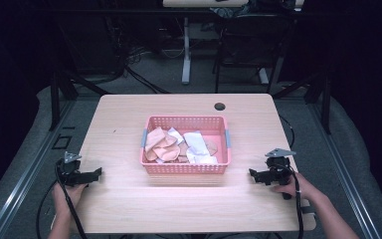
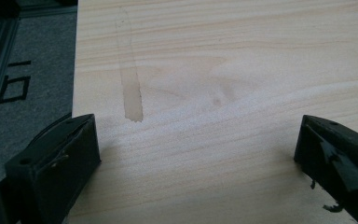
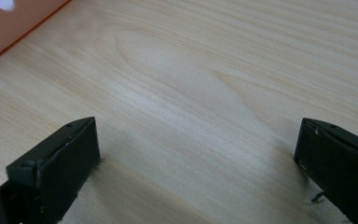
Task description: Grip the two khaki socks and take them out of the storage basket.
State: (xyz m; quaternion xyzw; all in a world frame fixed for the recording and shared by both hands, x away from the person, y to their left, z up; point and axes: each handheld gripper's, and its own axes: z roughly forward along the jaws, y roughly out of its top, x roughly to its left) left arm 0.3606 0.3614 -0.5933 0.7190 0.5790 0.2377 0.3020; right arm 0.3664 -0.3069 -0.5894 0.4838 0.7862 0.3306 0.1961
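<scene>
Light wood table (image 1: 129, 199), dark room behind, cables and desk legs on the carpet beyond. Pink plastic basket (image 1: 185, 168) sits mid-table, perforated walls, grey handle clips on both short sides. Inside: jumble of peach and white cloth pieces (image 1: 179, 146), can't tell exact item type. No readable labels or brand marks; floor marking beside the table in the left gripper view is too partial to read.

Left gripper (image 1: 84, 175) at the table's left edge, well apart from the basket, jaws spread wide, nothing between them, bare wood with a faint brownish streak (image 2: 131, 95) ahead. Right gripper (image 1: 261, 176) just right of the basket's near corner, jaws spread too, empty. Basket edge (image 3: 9, 28) shows top-left in the right gripper view.
</scene>
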